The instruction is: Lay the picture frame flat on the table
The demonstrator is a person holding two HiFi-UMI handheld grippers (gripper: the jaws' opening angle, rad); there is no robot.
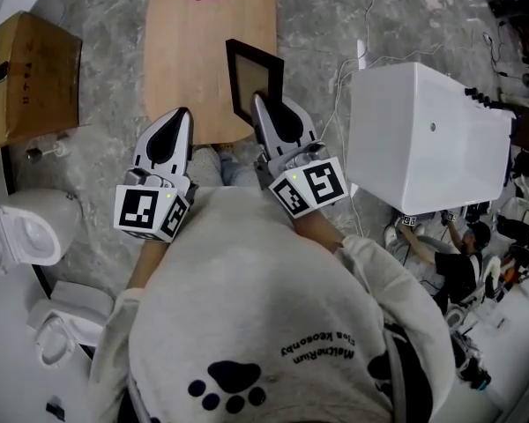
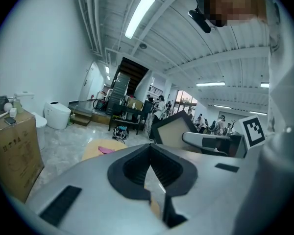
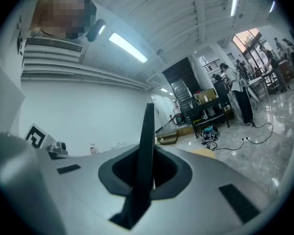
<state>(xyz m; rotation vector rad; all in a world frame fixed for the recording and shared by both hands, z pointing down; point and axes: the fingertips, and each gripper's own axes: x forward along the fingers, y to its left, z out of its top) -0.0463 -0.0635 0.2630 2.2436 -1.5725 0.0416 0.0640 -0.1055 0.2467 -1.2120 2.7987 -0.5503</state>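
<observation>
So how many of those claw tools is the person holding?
2. The left gripper, shut and empty, is over the wooden table's near end. The right gripper, beside it, is clamped on the standing picture frame. None seems hidden.

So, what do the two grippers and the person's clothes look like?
Both the left gripper and the right gripper are pointed light grey shells with black pads. Each carries a cube with black-and-white square markers. The person wears a light grey sweatshirt with a dark paw print.
</observation>
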